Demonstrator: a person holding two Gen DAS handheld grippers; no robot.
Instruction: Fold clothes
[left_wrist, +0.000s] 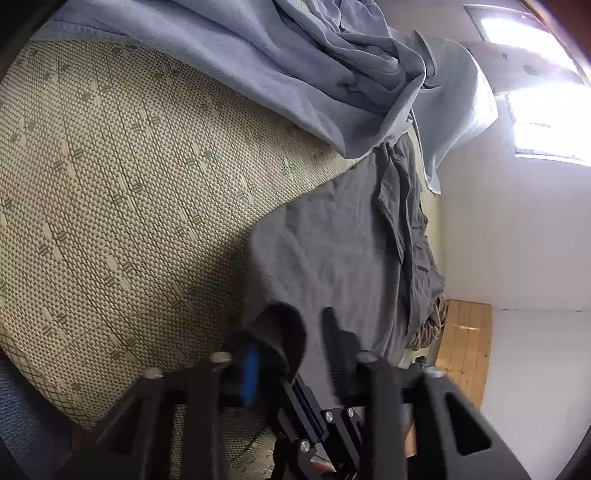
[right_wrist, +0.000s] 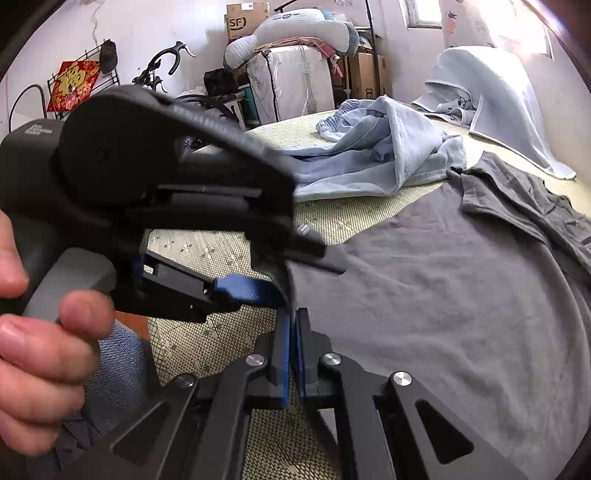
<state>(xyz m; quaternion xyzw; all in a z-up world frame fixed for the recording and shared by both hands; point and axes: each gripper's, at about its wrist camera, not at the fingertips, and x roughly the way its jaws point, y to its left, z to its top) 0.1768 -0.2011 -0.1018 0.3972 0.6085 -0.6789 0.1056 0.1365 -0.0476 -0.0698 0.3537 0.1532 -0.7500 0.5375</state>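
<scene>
A grey T-shirt (right_wrist: 443, 295) lies spread on a woven mat (right_wrist: 332, 214). One sleeve is rumpled at the far right. My right gripper (right_wrist: 292, 314) is shut on the shirt's near edge, its blue pads together. My left gripper (right_wrist: 299, 273) comes in from the left just beyond it, held by a hand (right_wrist: 37, 350). In the left wrist view the left gripper (left_wrist: 308, 317) shows a gap between its fingers. The grey T-shirt (left_wrist: 332, 240) has its edge in that gap and a fold draped over one finger (left_wrist: 284, 328).
A crumpled light-blue garment (right_wrist: 369, 155) lies on the mat beyond the shirt, also seen as the light-blue garment (left_wrist: 295, 62). A pale sheet (right_wrist: 498, 96) stands bunched at the far right. Boxes, a bolster and a bicycle (right_wrist: 162, 66) line the back wall. Wooden floor (left_wrist: 465, 347) shows past the bed's edge.
</scene>
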